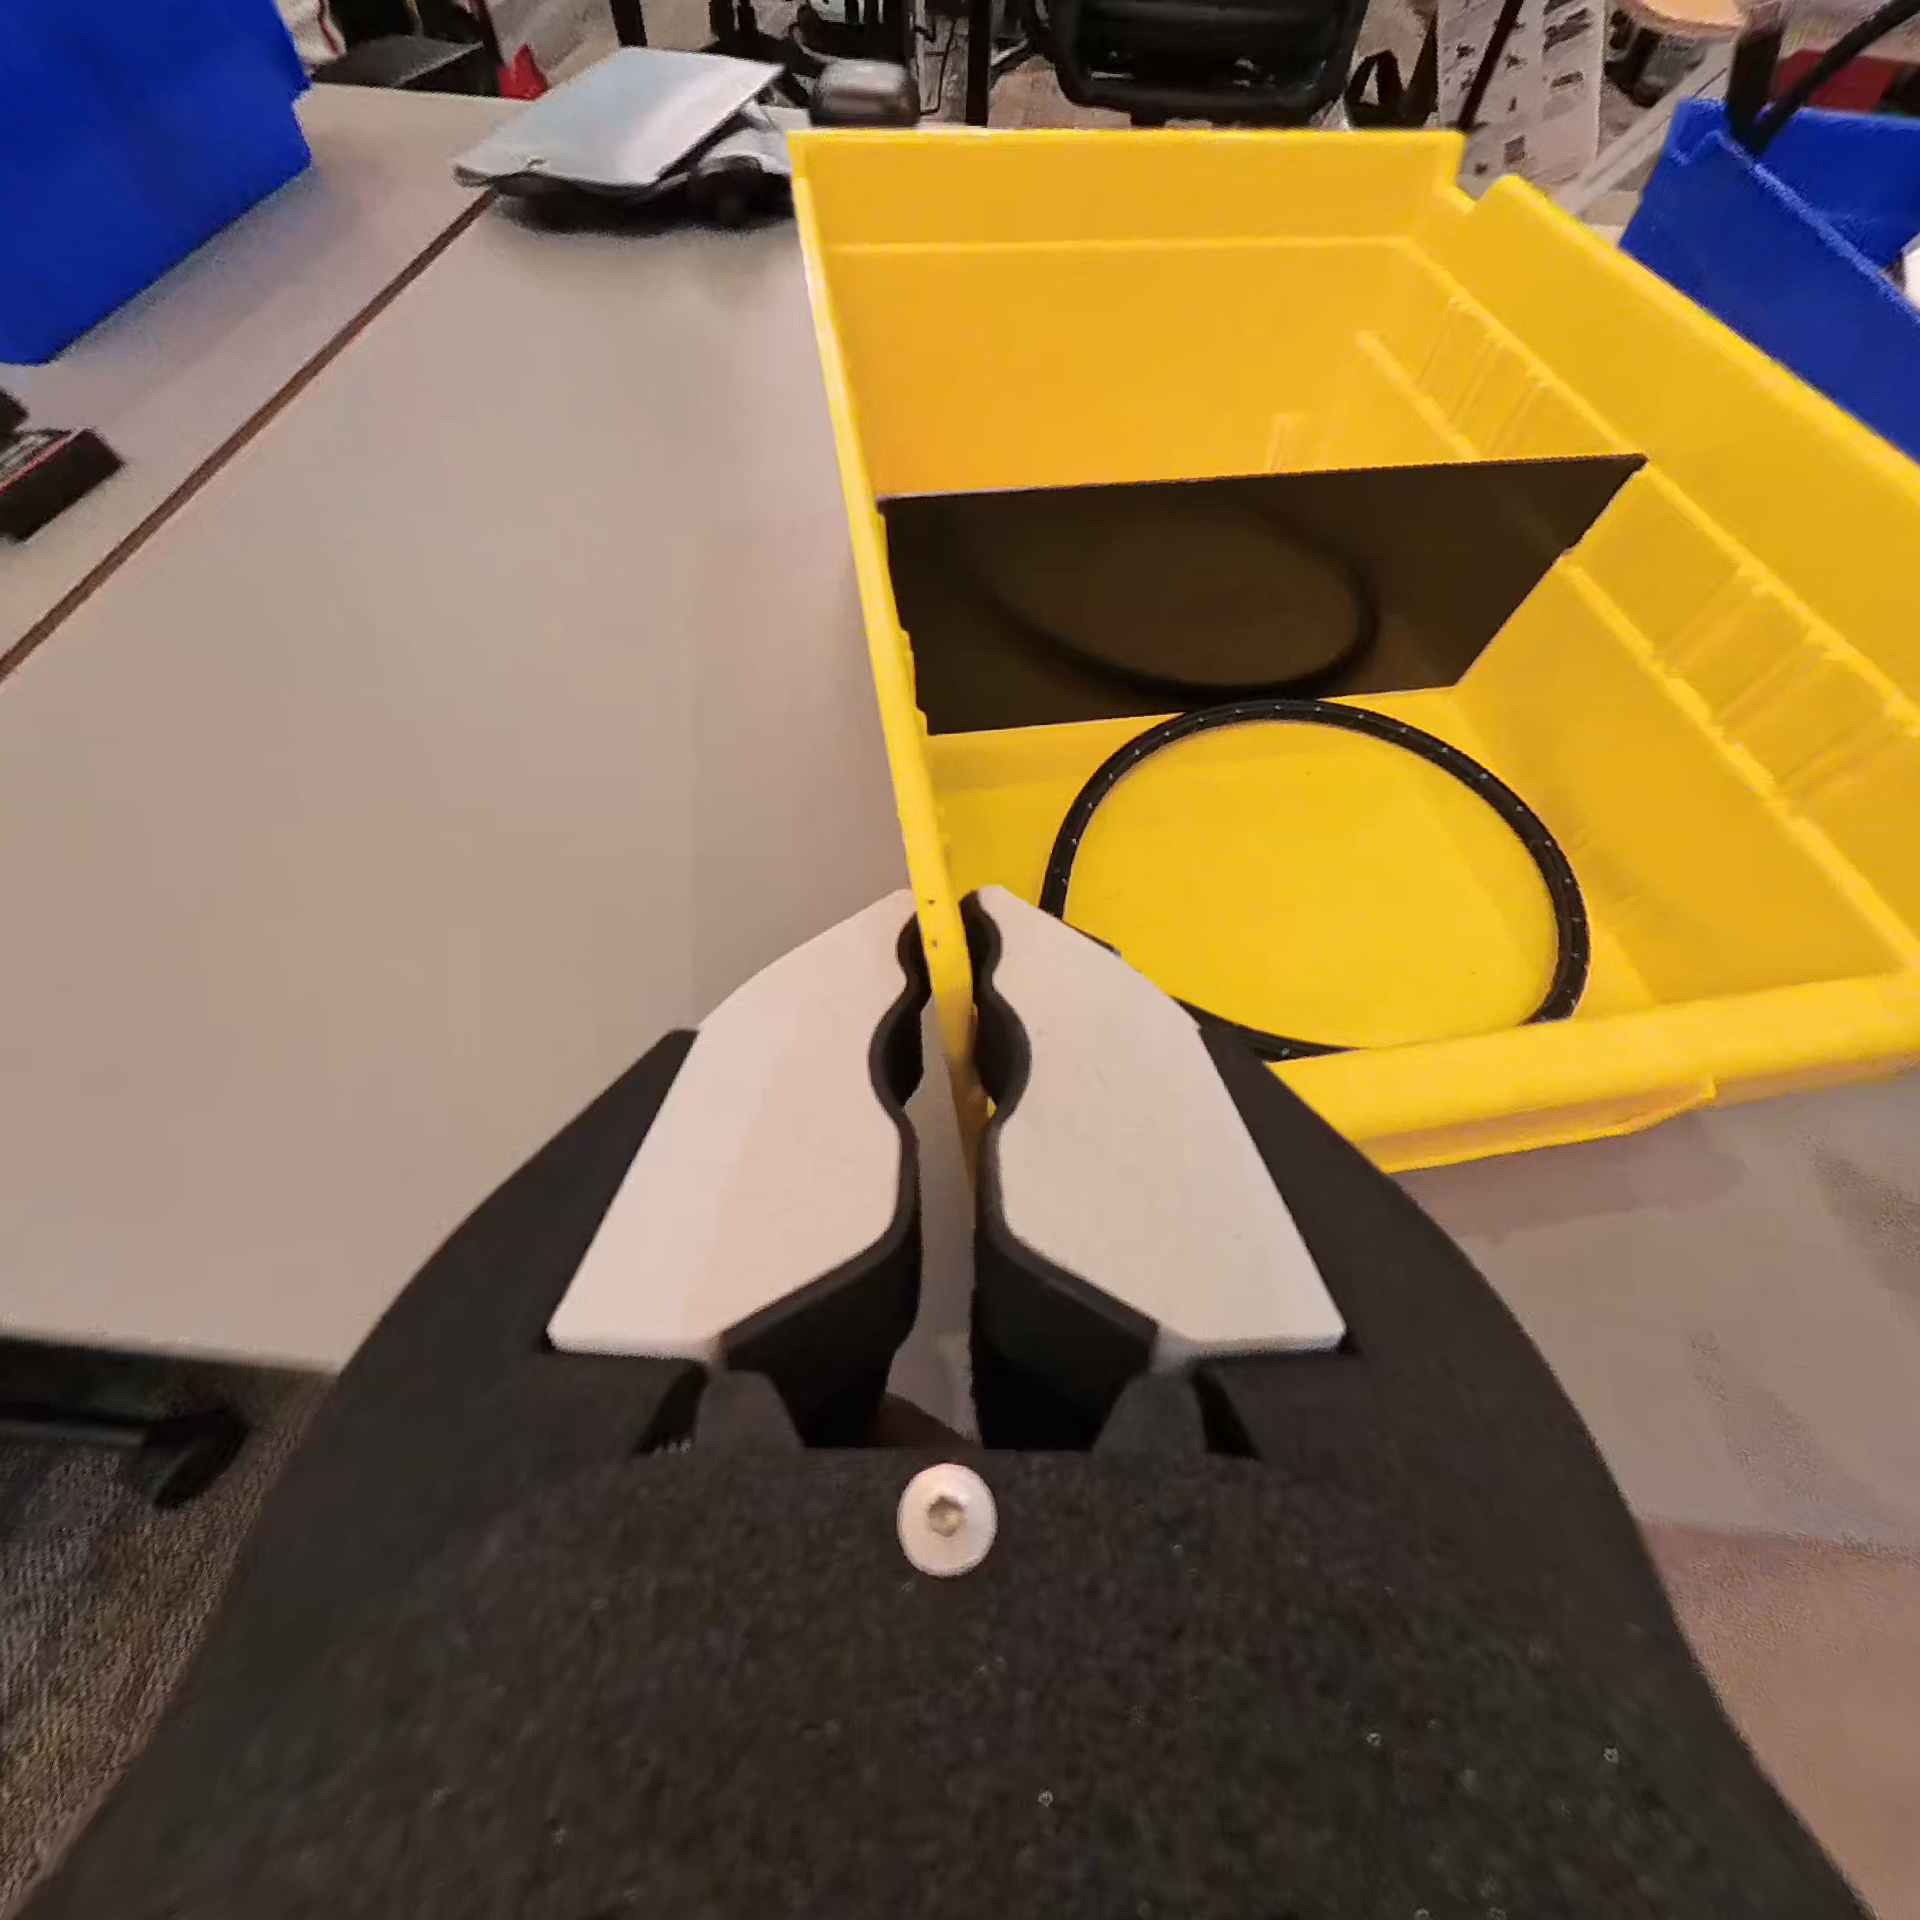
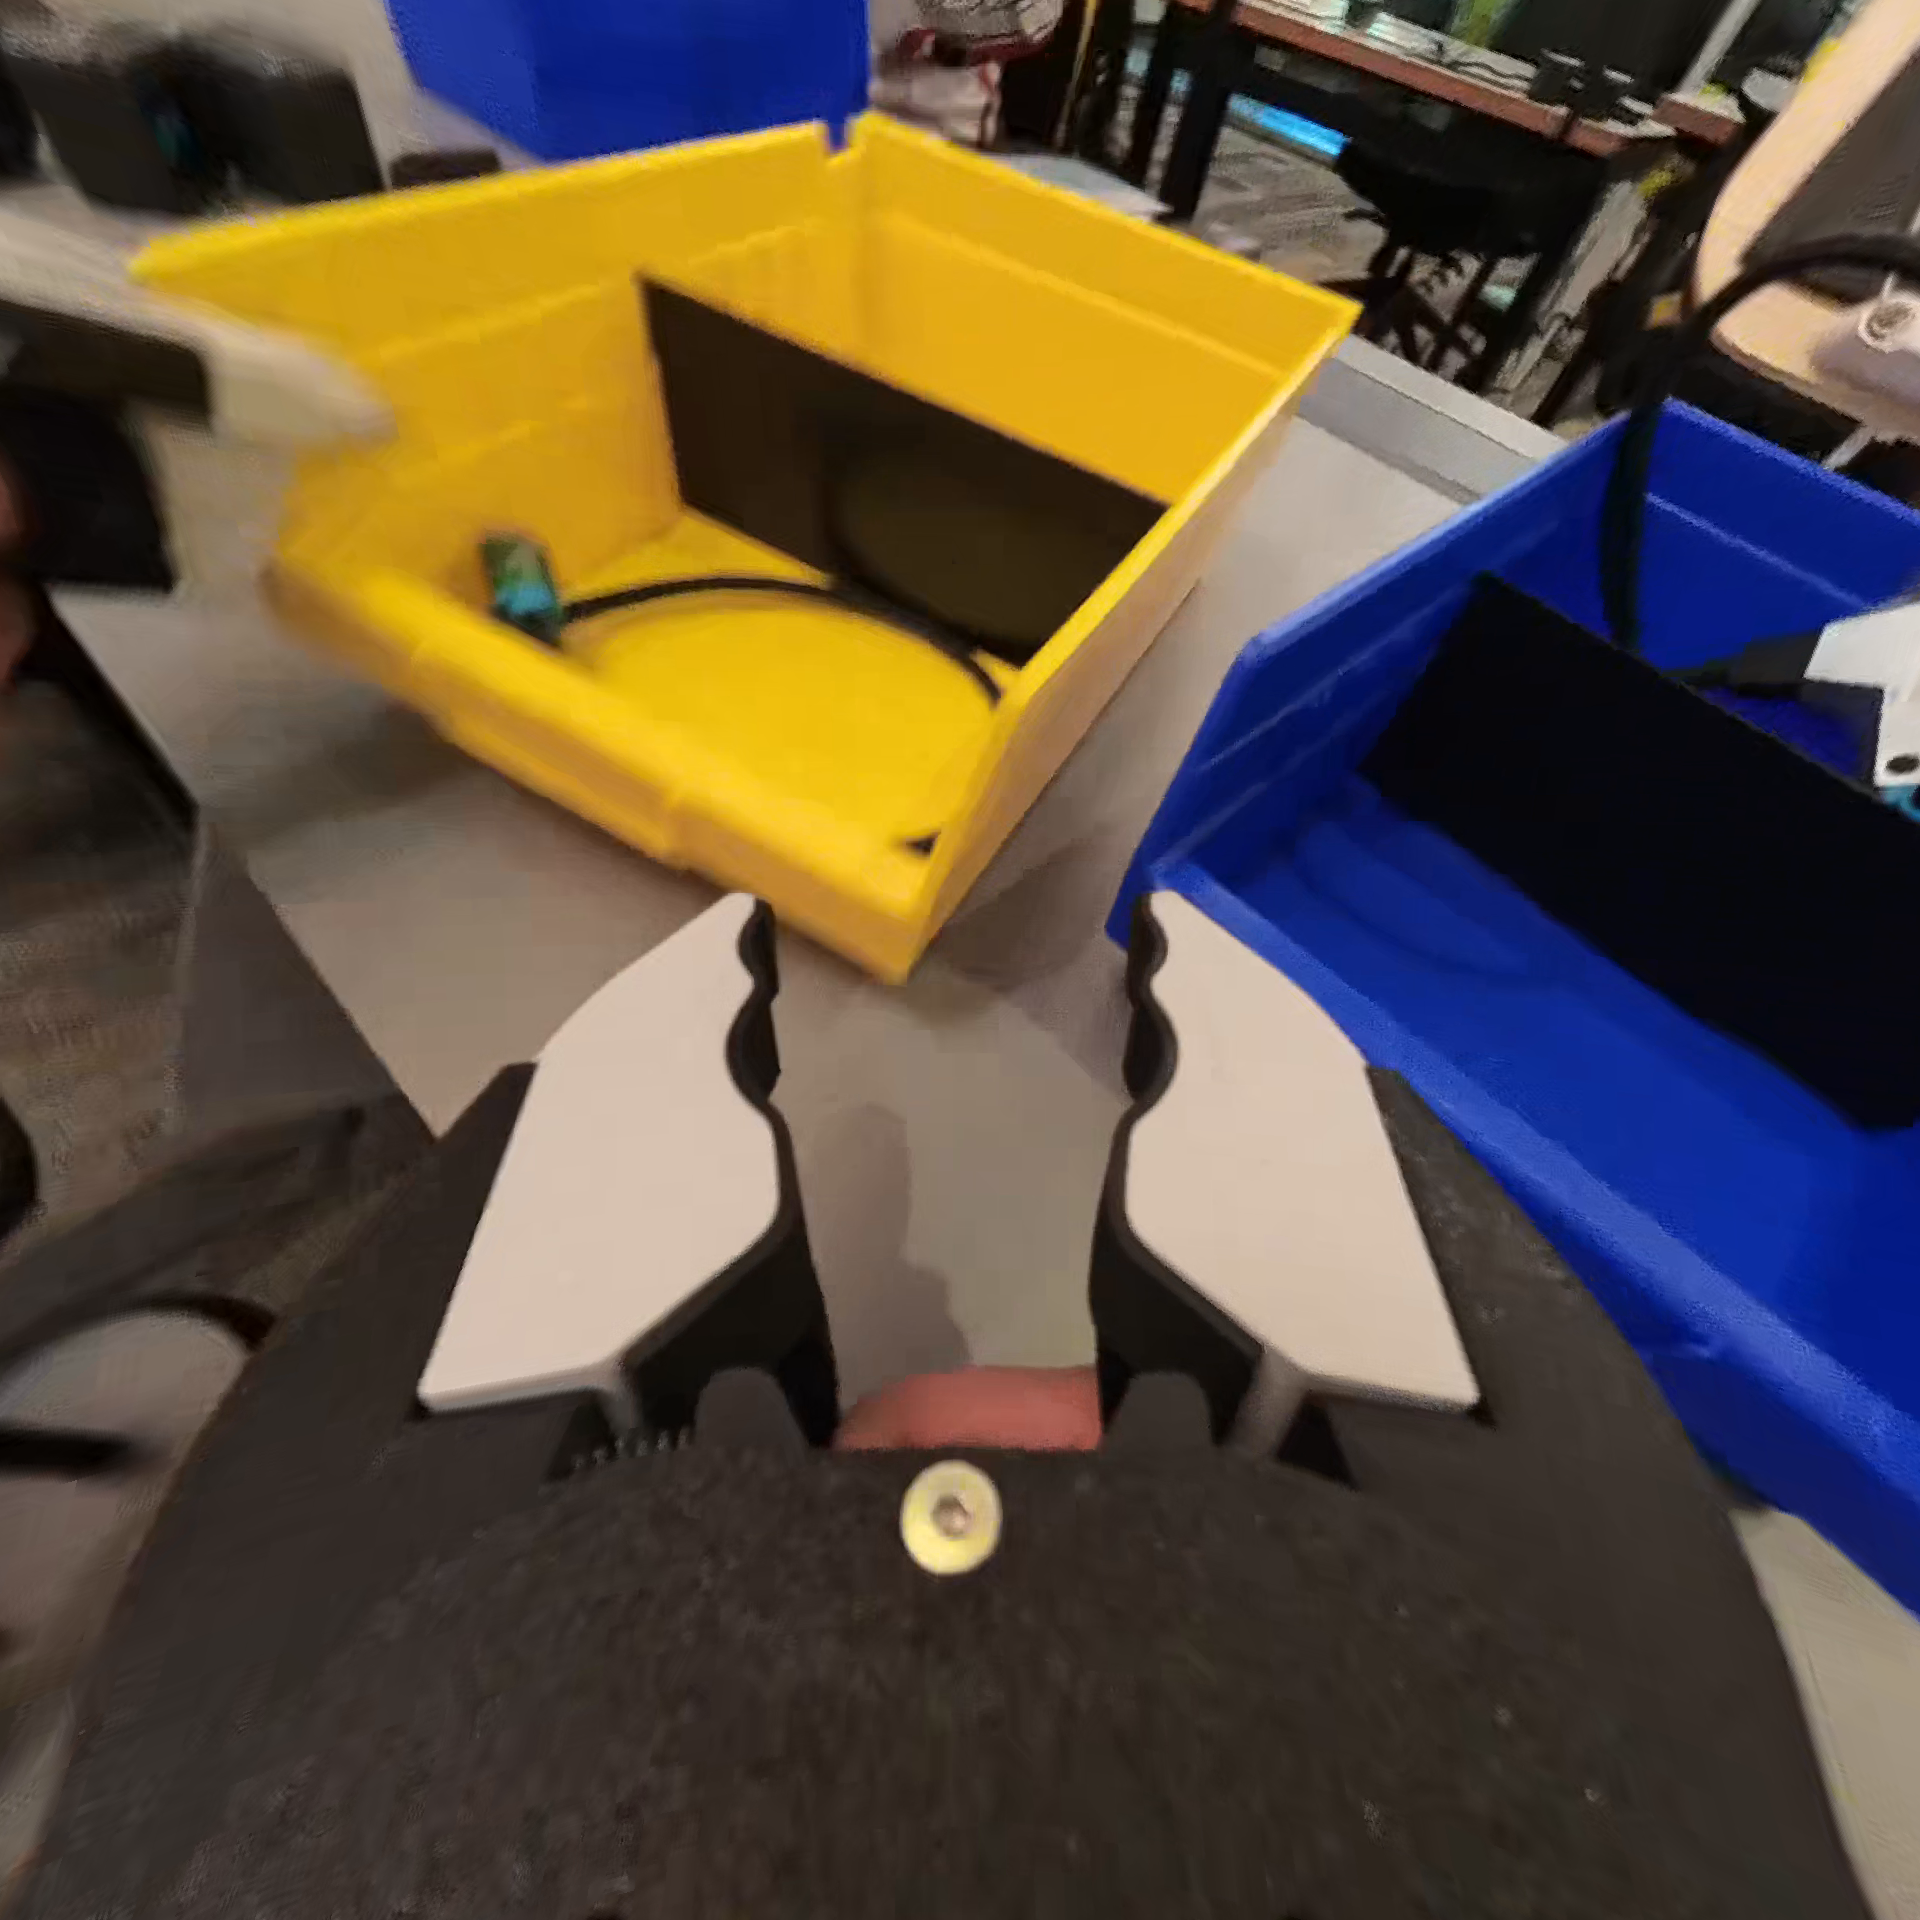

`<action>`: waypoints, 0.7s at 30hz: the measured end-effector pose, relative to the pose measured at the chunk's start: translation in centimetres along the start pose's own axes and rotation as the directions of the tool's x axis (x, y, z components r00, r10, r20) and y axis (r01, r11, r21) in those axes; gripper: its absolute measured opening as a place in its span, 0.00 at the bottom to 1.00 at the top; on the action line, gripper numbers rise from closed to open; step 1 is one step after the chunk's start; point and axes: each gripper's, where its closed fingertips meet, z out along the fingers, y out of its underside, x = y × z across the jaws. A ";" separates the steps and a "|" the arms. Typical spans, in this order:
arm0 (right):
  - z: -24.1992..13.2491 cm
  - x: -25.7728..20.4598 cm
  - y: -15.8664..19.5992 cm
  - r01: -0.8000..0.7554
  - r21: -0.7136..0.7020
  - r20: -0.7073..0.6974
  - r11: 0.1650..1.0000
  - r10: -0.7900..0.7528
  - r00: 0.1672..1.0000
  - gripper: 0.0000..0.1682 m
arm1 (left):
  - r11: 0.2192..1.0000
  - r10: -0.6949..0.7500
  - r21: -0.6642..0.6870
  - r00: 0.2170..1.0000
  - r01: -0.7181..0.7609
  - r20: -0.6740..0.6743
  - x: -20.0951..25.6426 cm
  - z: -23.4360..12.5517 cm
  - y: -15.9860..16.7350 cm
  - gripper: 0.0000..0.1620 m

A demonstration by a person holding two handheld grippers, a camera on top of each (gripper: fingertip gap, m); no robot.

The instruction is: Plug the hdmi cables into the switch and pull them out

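My left gripper is shut on the left side wall of the yellow bin, near its front corner. A coiled black HDMI cable lies in the bin in front of a black divider. In the right wrist view, the cable's plug lies in the yellow bin, and the left gripper shows blurred at the bin's wall. My right gripper is open and empty above the table, between the two bins. A white switch with a black cable sits in the blue bin.
A black divider stands in the blue bin. Another blue bin stands at the far left and one behind the yellow bin. Grey and black items lie at the back of the grey table. Across from one pair of fingers to the other is roughly 20 centimetres. The left gripper is farther from the white switch, some 45 centimetres, than the right, some 30 centimetres.
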 end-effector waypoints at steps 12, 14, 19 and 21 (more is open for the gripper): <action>-0.5 -1.6 -1.1 -0.059 -0.015 -0.048 0.998 0.059 0.997 0.05 | 0.999 0.004 0.039 0.997 -0.007 0.073 1.7 -8.3 1.4 0.04; -1.2 -0.7 -2.5 -0.056 0.019 -0.065 0.998 0.058 0.996 0.04 | 0.996 0.027 0.079 0.995 -0.034 0.093 2.5 -9.2 -0.4 0.04; -4.8 5.4 -7.3 -0.020 0.146 -0.168 0.989 0.045 0.985 0.04 | 0.966 0.130 0.215 0.989 -0.142 0.066 8.0 -9.2 -8.5 0.04; -7.1 9.6 -8.7 -0.019 0.190 -0.247 0.982 0.066 0.967 0.04 | 0.945 0.183 0.269 0.982 -0.186 0.036 11.9 -8.4 -12.1 0.03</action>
